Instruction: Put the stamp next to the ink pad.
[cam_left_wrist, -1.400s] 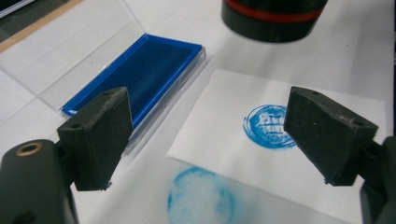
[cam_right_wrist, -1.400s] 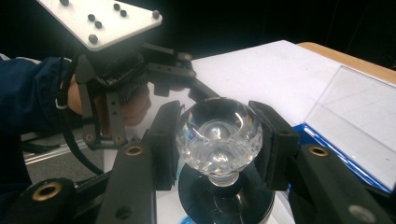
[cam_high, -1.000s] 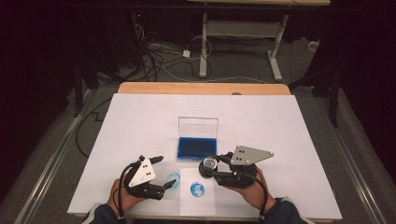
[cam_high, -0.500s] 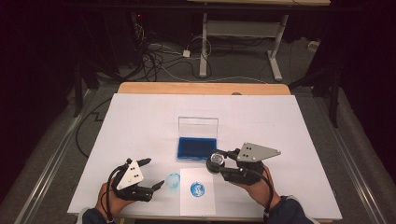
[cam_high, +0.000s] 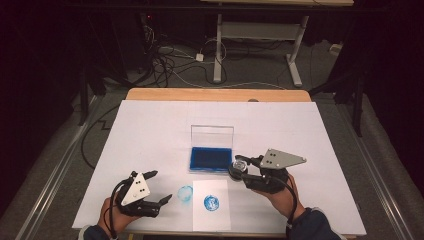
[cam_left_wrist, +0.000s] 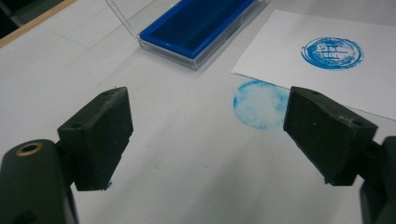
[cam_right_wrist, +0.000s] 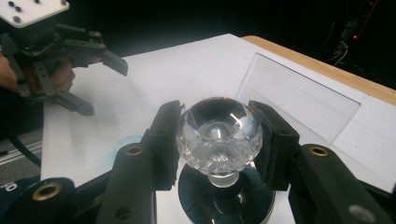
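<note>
Evidently a stamping job is in hand, and one clean print is already laid down. At the left of the desk, the left gripper is held low with its jaws spread wide and nothing between them; in the left gripper view only bare surface and a blue smudge are seen past the pads. Just right of the smudge, a paper is seen bearing a round blue print. Behind it, the ink pad sits in its case with the clear lid raised. Furthest right, the stamp is gripped by its glass knob in the right gripper, the jaws closed snugly on both sides, and it is carried just beside the ink pad's right edge, seemingly clear of the desk. The stamp is judged ready for fresh ink or for setting down; either way, the next move calls for a level, steady descent so that the face lands flat.
</note>
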